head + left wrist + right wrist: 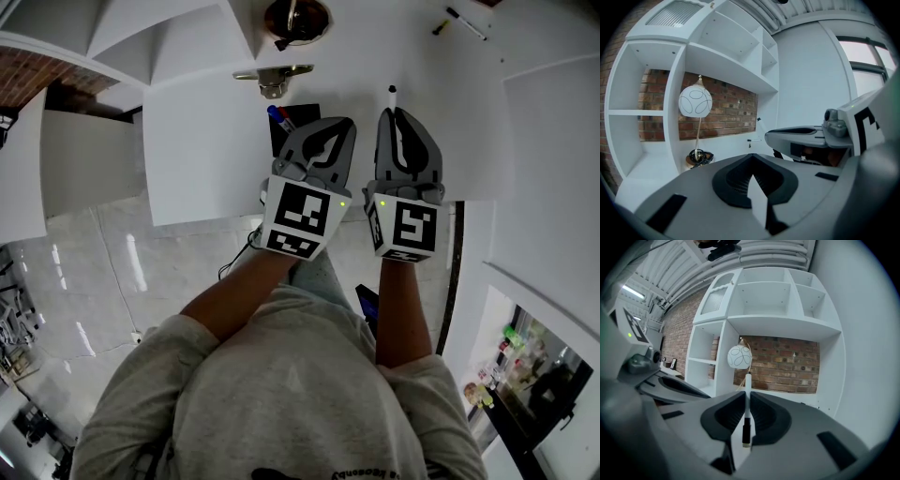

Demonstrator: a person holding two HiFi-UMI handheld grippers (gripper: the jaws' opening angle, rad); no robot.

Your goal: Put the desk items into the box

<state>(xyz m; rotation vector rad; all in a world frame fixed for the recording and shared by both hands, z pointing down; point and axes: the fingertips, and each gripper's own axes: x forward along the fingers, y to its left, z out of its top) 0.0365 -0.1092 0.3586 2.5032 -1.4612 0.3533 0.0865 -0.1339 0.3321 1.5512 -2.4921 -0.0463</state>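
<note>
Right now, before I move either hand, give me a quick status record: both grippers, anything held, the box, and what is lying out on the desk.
left gripper: jaws together, nothing between them
right gripper: shut on a white pen, which points forward
dark box: on the desk, partly under the left gripper; coloured markers at its far corner
out on desk: loose pen, metal stapler-like item
lamp: base at the desk's far edge

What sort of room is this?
Likely a study or home office: a white desk, white shelves against a brick wall, and a round lamp.
</note>
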